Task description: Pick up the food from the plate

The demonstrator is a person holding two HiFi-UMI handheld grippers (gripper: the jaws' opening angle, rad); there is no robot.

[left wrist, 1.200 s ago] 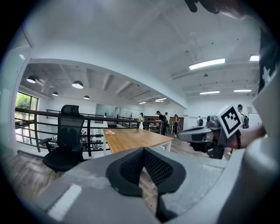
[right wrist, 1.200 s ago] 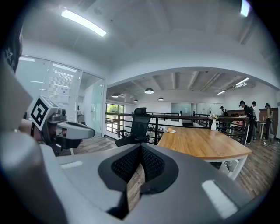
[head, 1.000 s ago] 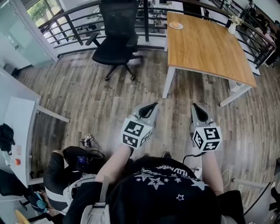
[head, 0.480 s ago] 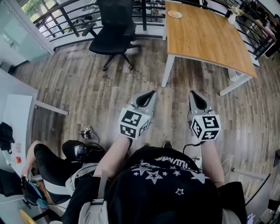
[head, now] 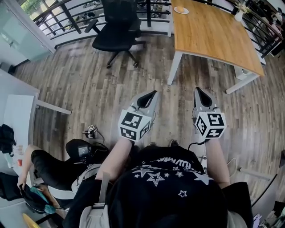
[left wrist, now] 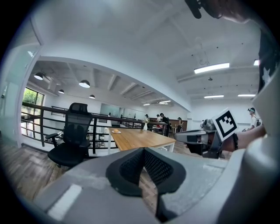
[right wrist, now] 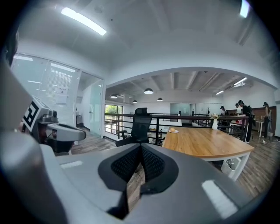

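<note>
A small white plate (head: 181,10) with a pale piece of food on it sits at the far corner of the wooden table (head: 213,35). It also shows as the plate (left wrist: 116,131) in the left gripper view and the plate (right wrist: 173,130) in the right gripper view. My left gripper (head: 151,94) and right gripper (head: 196,90) are held side by side over the wood floor, well short of the table. Both point toward it. Each gripper, left (left wrist: 143,151) and right (right wrist: 141,148), is shut with nothing between its pads.
A black office chair (head: 116,31) stands left of the table, in front of a black railing (head: 67,18). A white vase (head: 239,15) is on the table's far right corner. A seated person (head: 53,171) and a white desk (head: 18,120) are at the lower left.
The table and chair have slid slightly upward in the head view. Both grippers stay shut and side by side. The seated person at the lower left has shifted.
</note>
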